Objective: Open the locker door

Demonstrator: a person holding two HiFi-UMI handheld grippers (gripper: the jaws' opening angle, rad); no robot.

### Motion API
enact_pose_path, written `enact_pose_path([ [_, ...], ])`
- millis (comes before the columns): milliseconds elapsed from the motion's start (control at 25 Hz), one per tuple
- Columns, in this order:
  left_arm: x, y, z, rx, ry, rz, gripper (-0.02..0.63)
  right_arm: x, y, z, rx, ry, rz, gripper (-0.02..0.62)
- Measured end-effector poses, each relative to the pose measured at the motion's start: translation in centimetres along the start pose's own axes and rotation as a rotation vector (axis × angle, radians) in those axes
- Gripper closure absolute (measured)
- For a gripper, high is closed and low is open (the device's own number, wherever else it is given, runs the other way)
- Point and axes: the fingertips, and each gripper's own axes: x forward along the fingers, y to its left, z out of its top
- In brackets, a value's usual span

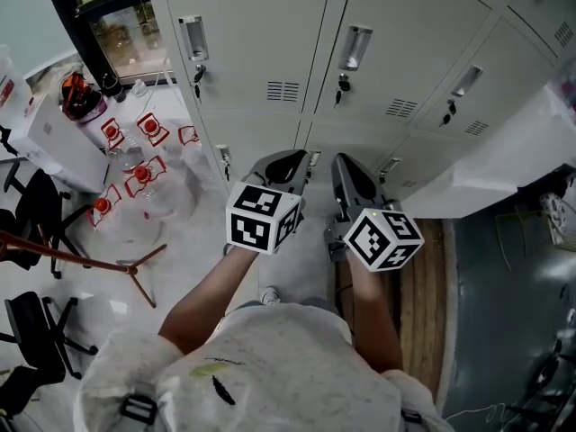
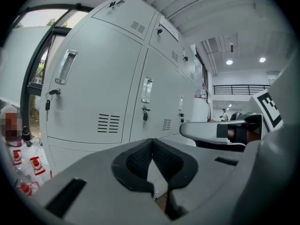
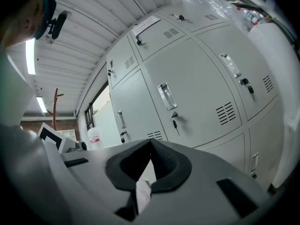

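A bank of grey locker doors fills the top of the head view, each with a recessed chrome handle and a key hanging in the lock below it. My left gripper and right gripper are held side by side, short of the lockers and pointing at the lower row. Both are shut with nothing between the pads. The left gripper faces a door with a handle and key. Ahead of the right gripper are a handle and key. All doors are closed.
Plastic water bottles with red labels lie on the floor at the left, beside black chairs and a wooden stand. A white box-like block juts out at the right, next to a strip of wooden floor.
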Motion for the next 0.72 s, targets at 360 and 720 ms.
enact_pose_path([
  [360, 2.0, 1.0, 0.8, 0.001, -0.018, 0.028, 0.600, 1.8, -2.0, 1.2, 0.098, -0.039, 0.038, 0.592],
  [720, 5.6, 2.5, 2.0, 0.005, -0.033, 0.068, 0.600, 5.1, -4.6, 3.3, 0.233, -0.078, 0.124, 0.591],
])
